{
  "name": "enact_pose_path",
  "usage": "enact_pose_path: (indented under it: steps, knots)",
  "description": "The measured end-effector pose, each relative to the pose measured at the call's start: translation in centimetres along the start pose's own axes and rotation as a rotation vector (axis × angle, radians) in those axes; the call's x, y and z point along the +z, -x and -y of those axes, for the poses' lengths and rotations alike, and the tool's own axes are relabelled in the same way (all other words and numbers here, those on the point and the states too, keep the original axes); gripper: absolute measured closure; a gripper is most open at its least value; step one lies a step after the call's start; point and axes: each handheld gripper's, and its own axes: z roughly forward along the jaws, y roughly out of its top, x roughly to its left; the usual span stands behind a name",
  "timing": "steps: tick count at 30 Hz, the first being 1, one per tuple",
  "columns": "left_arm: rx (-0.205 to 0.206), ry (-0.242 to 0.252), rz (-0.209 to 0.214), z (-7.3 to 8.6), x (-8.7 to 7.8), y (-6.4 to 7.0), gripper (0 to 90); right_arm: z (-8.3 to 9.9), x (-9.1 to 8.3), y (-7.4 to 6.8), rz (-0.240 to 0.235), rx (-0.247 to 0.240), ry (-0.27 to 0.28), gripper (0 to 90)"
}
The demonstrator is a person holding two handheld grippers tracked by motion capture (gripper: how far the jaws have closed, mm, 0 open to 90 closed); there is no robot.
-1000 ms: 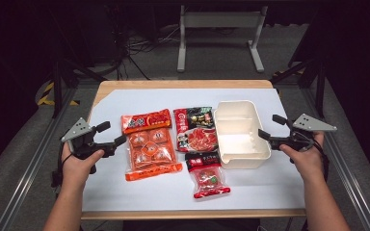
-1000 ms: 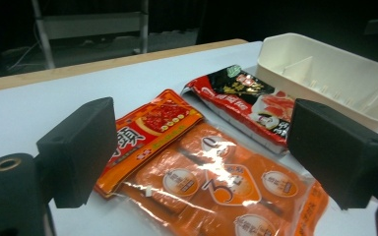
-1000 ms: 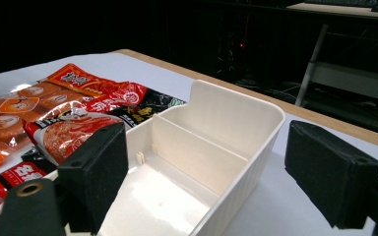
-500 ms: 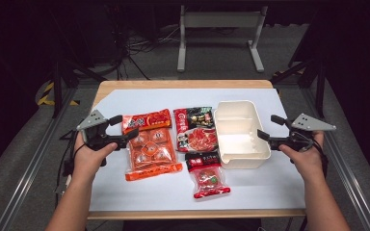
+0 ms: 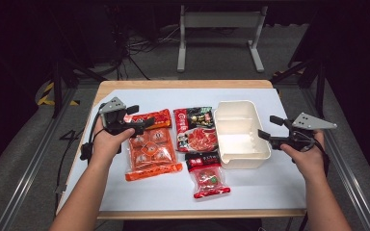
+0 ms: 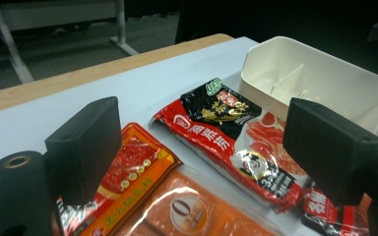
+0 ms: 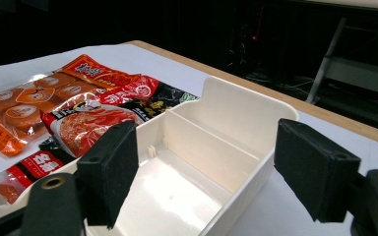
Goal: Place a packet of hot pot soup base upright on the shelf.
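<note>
High view: left tongs hover, jaws apart, seemingly above the orange packet; right tongs gape beside the white box.

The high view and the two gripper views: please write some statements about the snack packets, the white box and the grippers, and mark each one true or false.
1. The white box has nothing in it. True.
2. The left gripper is over the orange packet with its jaws apart. True.
3. The right gripper is shut on the small red packet. False: its jaws are open beside the box, and that packet lies free on the table.
4. The red and black packet lies inside the box. False: it lies on the table, to the left of the box.
5. The box has inner dividers. True.
</note>
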Motion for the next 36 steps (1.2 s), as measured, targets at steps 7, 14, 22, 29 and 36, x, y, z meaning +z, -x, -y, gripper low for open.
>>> enact_pose_path:
  steps: [7,14,22,29,36]
  knots:
    - [0.014,-0.020,0.023,-0.9,1.8,0.3,17.5,-0.1,-0.5,-0.1,0.007,-0.010,0.008,29.1]
    - [0.033,-0.029,0.030,-1.7,3.2,0.8,17.5,0.1,-1.1,-0.2,0.014,-0.017,0.008,33.3]
    - [0.035,-0.045,0.039,-2.1,5.5,0.8,19.5,0.2,-1.8,-0.3,0.012,-0.015,0.018,37.6]
    - [0.017,-0.064,0.056,-2.0,8.0,0.7,21.4,0.2,-2.2,-0.4,0.019,-0.013,0.017,36.5]
    - [0.019,-0.084,0.045,-2.0,10.1,0.6,22.8,0.1,-2.5,-0.8,0.024,-0.022,0.016,36.1]
